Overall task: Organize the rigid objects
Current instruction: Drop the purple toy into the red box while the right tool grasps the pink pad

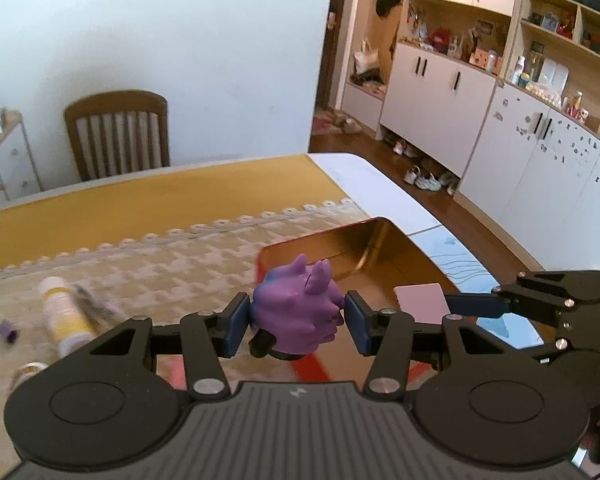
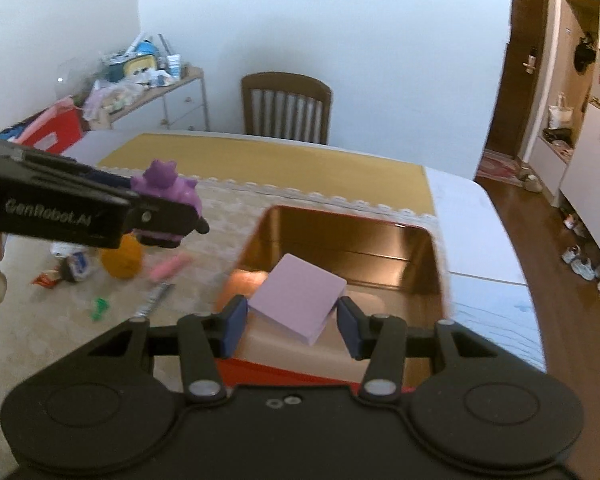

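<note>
**Two loads held above the gold tin: the pink block is nearer the drop**

My right gripper (image 2: 292, 320) holds a pink square block (image 2: 300, 298), its jaws closed to the block's width with the blue pads against two opposite corners, so the block sits diagonally between them and tilts up toward the far side. The block hangs over the near part of the open gold tin (image 2: 432, 256), inside its rim line as seen along my fingers; the tin's long axis runs away from me, near to far. Judged from this, my right hand only needs to go down and part its jaws.

My left gripper (image 1: 296, 320) grips a purple horned figurine (image 1: 296, 304), jaws narrowed onto its flanks, horns pointing up and away. From the left wrist view the tin (image 1: 384, 228) lies ahead and to the right of the figurine, so this load is to the left of the tin's near-left corner and not yet above the cavity. The right wrist view agrees: the figurine (image 2: 168, 188) is to the left of the tin, above the lace-edged cloth (image 2: 220, 208).

I judge the left hand's coming move to be a shift rightward and farther, clear of my right gripper (image 1: 460, 304), which lies just to its right.
</note>
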`<state>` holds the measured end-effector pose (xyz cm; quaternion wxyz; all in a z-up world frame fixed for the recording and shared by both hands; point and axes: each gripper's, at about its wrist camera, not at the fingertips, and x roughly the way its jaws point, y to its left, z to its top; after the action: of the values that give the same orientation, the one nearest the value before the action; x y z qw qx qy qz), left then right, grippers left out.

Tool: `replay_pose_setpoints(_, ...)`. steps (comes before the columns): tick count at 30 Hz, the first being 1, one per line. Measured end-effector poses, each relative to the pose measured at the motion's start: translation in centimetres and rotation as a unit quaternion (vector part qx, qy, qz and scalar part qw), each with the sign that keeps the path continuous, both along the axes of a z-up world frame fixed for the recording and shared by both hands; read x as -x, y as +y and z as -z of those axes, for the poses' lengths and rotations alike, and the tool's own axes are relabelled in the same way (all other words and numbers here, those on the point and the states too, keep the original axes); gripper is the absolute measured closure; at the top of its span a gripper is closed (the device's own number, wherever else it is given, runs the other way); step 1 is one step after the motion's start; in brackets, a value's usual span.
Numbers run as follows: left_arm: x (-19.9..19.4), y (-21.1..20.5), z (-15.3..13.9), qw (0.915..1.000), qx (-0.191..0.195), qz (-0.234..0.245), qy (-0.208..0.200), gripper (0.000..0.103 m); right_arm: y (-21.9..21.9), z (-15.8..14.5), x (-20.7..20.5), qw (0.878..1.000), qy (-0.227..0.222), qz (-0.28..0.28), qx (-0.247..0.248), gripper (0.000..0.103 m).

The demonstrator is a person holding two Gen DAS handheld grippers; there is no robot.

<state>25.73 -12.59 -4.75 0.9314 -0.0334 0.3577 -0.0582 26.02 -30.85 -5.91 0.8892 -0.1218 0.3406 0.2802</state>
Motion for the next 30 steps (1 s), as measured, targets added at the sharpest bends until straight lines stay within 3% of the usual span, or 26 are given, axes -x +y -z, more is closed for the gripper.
replay_pose_setpoints(7, -4.3, -2.9, 1.6, 0.9995, 0.009, 0.016, 0.027, 0.053, -2.0, 1.2, -2.5, 1.0, 0.022, 0.018, 0.008, 0.055)
replay_pose_setpoints(18, -10.9, -5.3, 4.9, 0.9982, 0.0, 0.021, 0.056, 0.053, -1.5, 3.9, -5.6, 0.997, 0.065, -0.008, 0.043, 0.055)
replay_pose_setpoints(30, -14.6, -7.6, 7.4, 0.9958, -0.002, 0.052, 0.075, 0.053, -0.7, 5.7, -7.3, 0.994, 0.092, -0.015, 0.065, 0.055)
